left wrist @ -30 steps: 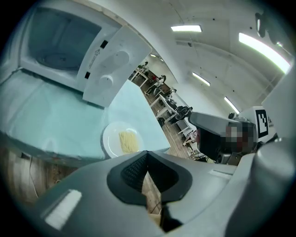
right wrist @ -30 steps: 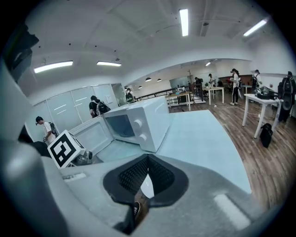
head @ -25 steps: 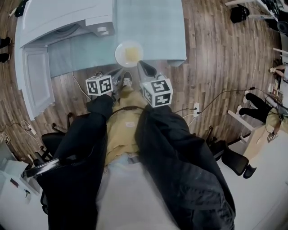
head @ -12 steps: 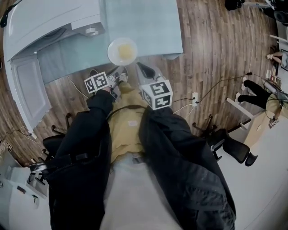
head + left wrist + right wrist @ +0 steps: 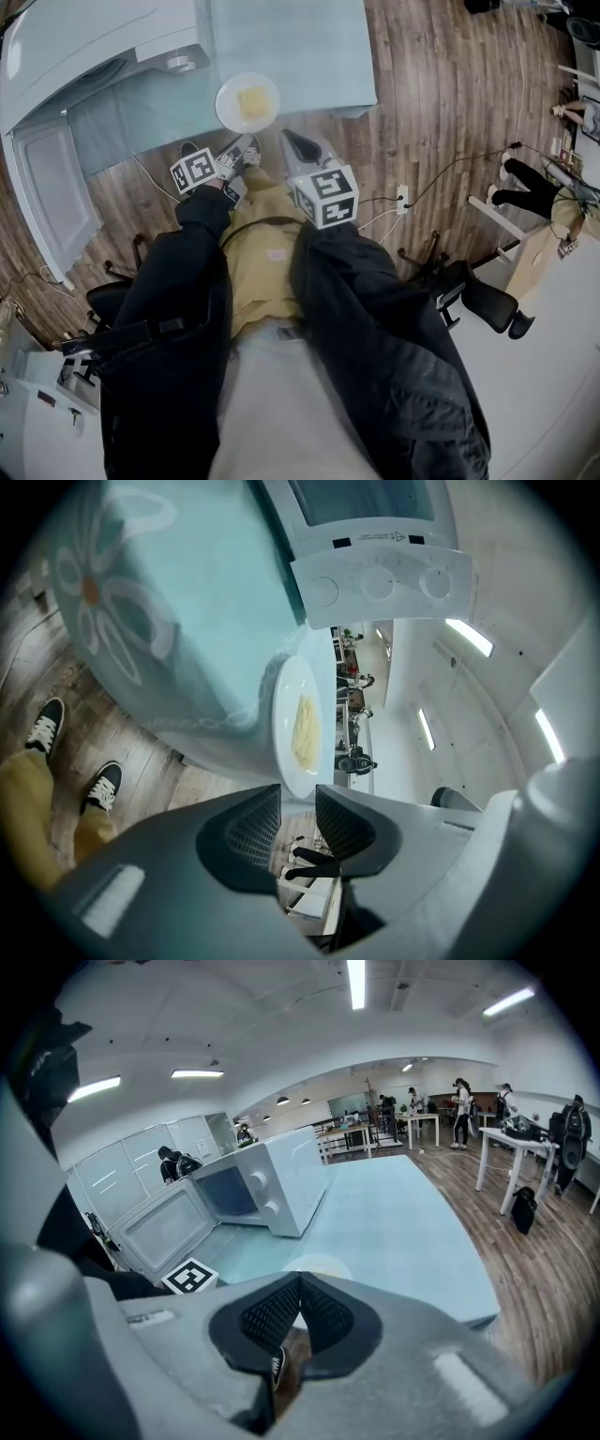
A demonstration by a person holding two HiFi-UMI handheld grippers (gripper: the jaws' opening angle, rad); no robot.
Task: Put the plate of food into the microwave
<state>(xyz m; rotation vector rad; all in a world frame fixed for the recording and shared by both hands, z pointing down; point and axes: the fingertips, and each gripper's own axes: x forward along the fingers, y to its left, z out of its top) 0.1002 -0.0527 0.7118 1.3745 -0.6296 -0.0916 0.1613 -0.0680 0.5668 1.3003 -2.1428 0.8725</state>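
Observation:
A white plate (image 5: 247, 101) with pale yellow food rests near the front edge of the blue-green table (image 5: 309, 47). The white microwave (image 5: 103, 42) stands at the table's left with its door (image 5: 47, 192) swung open. My left gripper (image 5: 236, 150) hangs just in front of the plate (image 5: 298, 726). Its jaws are opening, and the plate's near rim sits right at the fingertips (image 5: 258, 803) without being pressed. My right gripper (image 5: 289, 139) hovers to the right of the plate (image 5: 319, 1265), shut on nothing.
The microwave's control panel (image 5: 380, 583) has three knobs. Below the table edge is wood floor with the person's shoes (image 5: 42, 728), cables and a socket (image 5: 403, 199). Office chairs (image 5: 487, 314) stand at the right. People and desks (image 5: 506, 1133) fill the far room.
The head view has swung, so the plate and microwave sit higher and further left in the picture. Both grippers stay just short of the table's front edge by the plate.

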